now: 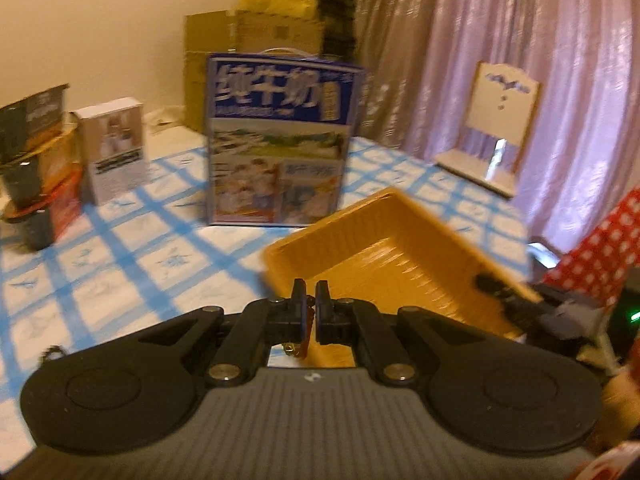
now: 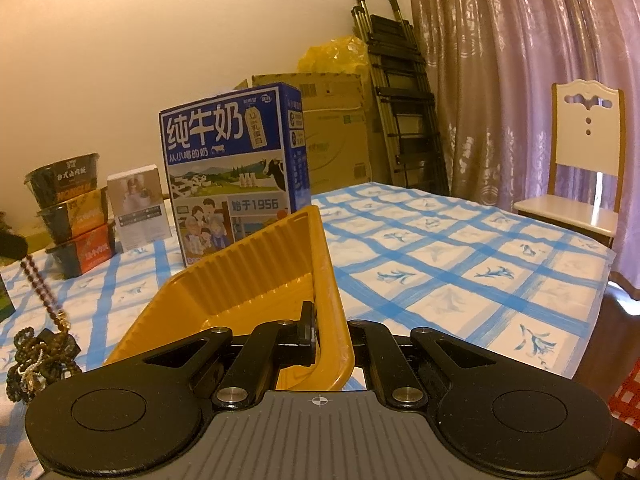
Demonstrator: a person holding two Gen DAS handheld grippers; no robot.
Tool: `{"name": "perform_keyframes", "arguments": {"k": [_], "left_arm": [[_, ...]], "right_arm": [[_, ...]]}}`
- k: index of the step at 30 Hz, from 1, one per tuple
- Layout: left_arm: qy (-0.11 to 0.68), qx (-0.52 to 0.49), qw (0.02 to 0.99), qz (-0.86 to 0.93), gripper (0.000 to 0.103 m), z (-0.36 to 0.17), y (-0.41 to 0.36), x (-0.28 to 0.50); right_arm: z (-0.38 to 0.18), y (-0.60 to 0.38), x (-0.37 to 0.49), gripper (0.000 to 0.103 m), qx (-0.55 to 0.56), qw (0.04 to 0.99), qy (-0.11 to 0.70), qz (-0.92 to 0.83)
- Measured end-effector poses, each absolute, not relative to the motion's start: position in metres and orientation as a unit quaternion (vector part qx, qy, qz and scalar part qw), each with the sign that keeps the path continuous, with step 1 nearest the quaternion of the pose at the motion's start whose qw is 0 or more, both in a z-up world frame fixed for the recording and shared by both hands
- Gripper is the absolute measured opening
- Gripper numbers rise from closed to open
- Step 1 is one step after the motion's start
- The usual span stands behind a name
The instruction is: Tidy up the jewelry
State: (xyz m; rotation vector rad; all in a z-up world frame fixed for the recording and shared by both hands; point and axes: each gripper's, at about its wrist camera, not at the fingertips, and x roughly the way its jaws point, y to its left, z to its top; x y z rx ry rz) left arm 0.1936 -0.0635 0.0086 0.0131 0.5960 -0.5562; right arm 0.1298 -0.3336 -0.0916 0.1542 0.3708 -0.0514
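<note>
My left gripper (image 1: 311,298) is shut on a dark bead necklace (image 1: 299,347) that hangs below its fingers, just in front of the orange plastic tray (image 1: 394,258). My right gripper (image 2: 320,320) is shut on the tray's rim (image 2: 326,280) and holds the tray tilted above the table. In the right wrist view the bead strand (image 2: 42,284) hangs down at the far left to a heap of dark jewelry (image 2: 36,360) on the tablecloth. The right gripper also shows at the tray's right edge in the left wrist view (image 1: 504,296).
A blue milk carton box (image 2: 234,168) stands behind the tray. A small white box (image 2: 138,206) and stacked noodle cups (image 2: 74,216) stand at the left. A white chair (image 2: 580,168) is at the table's far right edge. Cardboard boxes and a folded ladder (image 2: 400,92) are behind.
</note>
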Motion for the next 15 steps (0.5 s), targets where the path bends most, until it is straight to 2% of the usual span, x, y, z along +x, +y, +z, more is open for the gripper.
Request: {"name": "perform_keyframes", "arguments": {"k": [6, 15], "left_arm": [[0.304, -0.014, 0.898, -0.318, 0.003, 0.001, -0.096, 0.184], [0.356, -0.028, 0.874, -0.331, 0.004, -0.036, -0.134, 0.188]], "right_arm": [[-0.089, -0.334, 0.122, 0.005, 0.077, 0.979, 0.186, -0.026], [-0.087, -0.335, 0.110, 0.005, 0.081, 0.978, 0.190, -0.029]]}}
